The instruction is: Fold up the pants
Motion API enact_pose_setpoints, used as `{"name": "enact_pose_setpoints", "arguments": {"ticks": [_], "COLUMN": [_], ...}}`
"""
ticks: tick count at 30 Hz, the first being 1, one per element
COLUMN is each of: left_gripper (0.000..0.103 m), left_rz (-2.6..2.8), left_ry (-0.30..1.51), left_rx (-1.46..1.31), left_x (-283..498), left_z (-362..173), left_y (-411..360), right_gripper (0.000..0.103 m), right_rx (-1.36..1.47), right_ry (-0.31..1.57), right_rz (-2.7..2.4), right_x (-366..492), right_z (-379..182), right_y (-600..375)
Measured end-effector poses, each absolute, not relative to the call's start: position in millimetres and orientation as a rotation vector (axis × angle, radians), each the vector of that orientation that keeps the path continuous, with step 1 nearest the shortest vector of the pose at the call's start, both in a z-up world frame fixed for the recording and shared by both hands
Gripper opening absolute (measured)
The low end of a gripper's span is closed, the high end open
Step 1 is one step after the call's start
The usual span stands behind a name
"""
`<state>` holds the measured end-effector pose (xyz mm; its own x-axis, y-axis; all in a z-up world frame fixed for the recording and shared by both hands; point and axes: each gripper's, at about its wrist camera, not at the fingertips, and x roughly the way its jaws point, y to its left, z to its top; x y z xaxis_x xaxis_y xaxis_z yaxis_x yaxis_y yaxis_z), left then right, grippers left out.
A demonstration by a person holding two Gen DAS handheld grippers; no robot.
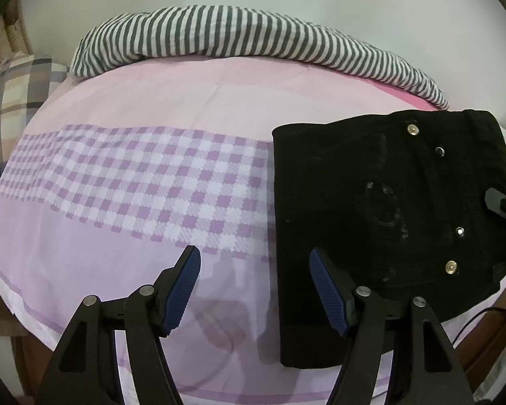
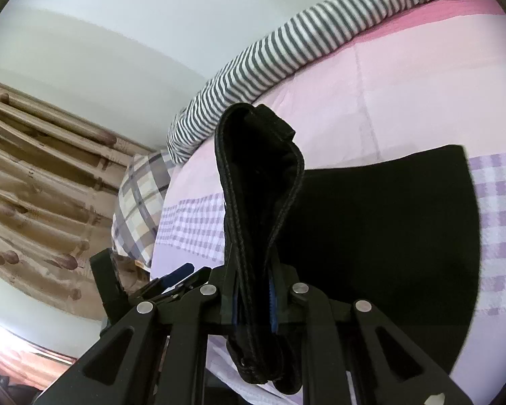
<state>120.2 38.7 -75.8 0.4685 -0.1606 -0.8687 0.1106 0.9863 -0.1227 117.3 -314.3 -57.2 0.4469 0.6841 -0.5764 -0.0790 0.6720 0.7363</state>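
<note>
Your pants (image 1: pixel 381 222) already lie on the bed (image 1: pixel 124 236) as a compact folded stack, so you look nearly done: your left gripper (image 1: pixel 254 290) hangs wide and empty just beside them, while your right gripper (image 2: pixel 254 297) pinches the waistband.

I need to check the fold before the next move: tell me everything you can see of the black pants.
The black pants look like denim, with metal rivets and a faded mark. They lie folded into a block on the pink and lilac bedsheet. The right gripper is shut on the doubled waistband, whose stitched edge loops up between its fingers. The left gripper is open, its right finger over the near left edge; contact is unclear.
</note>
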Motion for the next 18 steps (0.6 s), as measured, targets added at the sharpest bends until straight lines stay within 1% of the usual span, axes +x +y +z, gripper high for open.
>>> {"name": "enact_pose_setpoints", "arguments": {"ticks": [4,13,18], "left_gripper": [0.068,0.068,0.068], "left_rz": [-0.195,-0.258,-0.294], "left_ry": [1.063,1.060,1.060], "left_rx": [-0.040,0.018,0.044], "left_x": [122,122,121], "left_z": [-72,-72,-72], "left_y": [28,0,-16], "right_gripper": [0.013,0.013,0.012], "right_rx": [0.718,0.785,0.787], "right_ry": [0.992,0.999,1.046], "right_rz": [0.481,0.358,0.299], "right_x": [110,101,103], "right_z": [-58,-82,-108], "right_y": [-335,-377,-386]}}
